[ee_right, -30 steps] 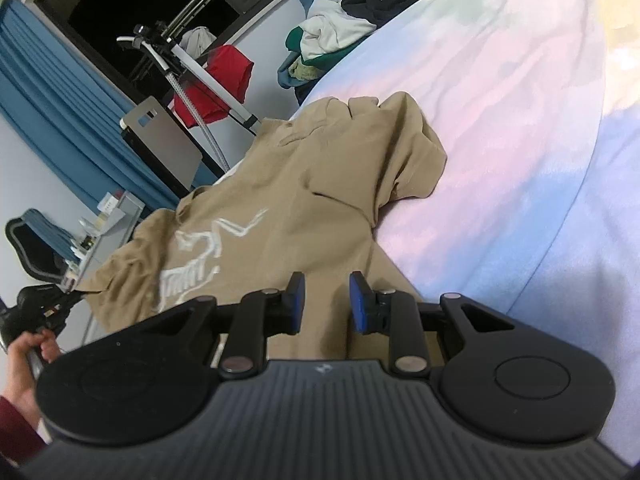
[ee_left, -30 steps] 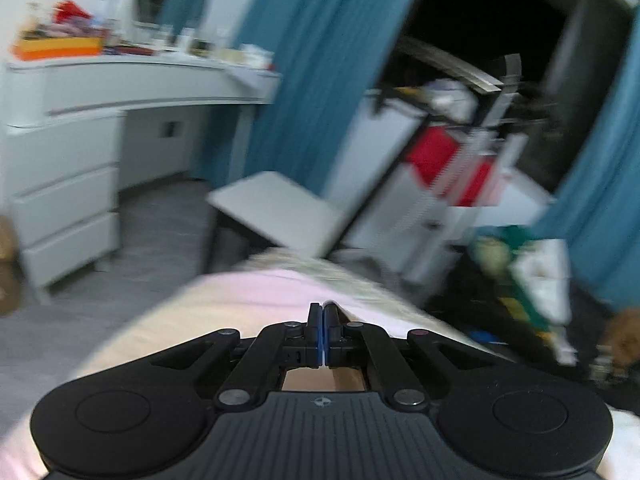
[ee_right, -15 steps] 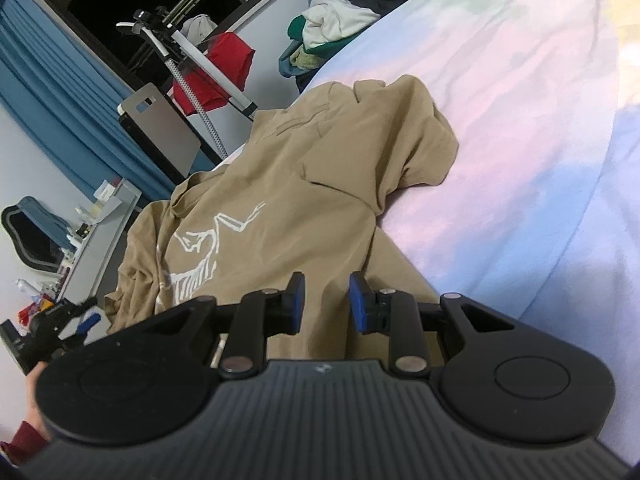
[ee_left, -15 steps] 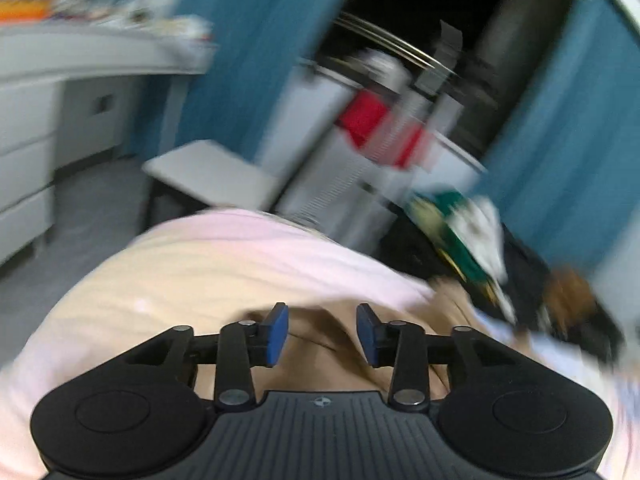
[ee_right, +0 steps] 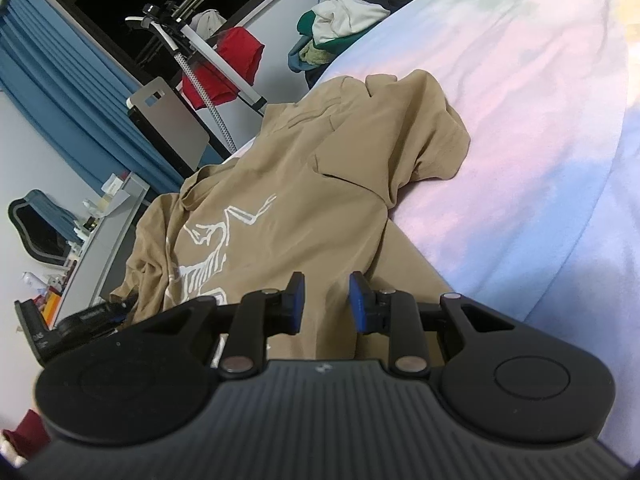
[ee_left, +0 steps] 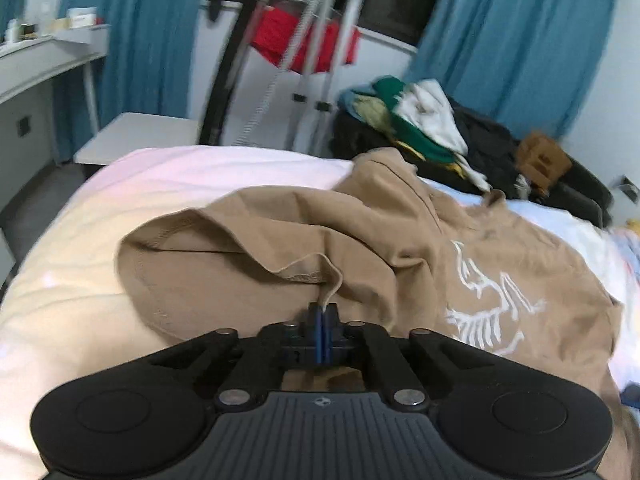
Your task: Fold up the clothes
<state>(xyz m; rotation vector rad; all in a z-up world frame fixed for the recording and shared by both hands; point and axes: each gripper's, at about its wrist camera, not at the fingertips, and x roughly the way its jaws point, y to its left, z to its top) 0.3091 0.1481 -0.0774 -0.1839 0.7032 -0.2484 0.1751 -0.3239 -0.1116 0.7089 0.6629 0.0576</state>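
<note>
- A tan short-sleeved T-shirt with a white line-drawn print lies crumpled on the pastel pink, cream and blue bedsheet.
- The left gripper has its blue-padded jaws pressed together on a hemmed fold of that shirt.
- The right gripper hovers over the shirt's lower part, jaws apart, nothing between them.
- Beyond the bed's far edge sits a heap of green, white and black clothes; beside it a metal garment rack carries a red cloth.
- Blue curtains hang behind; a white desk stands left.
- The shirt's near hem is hidden behind both gripper bodies.
- The left view's background is blurred.
</note>
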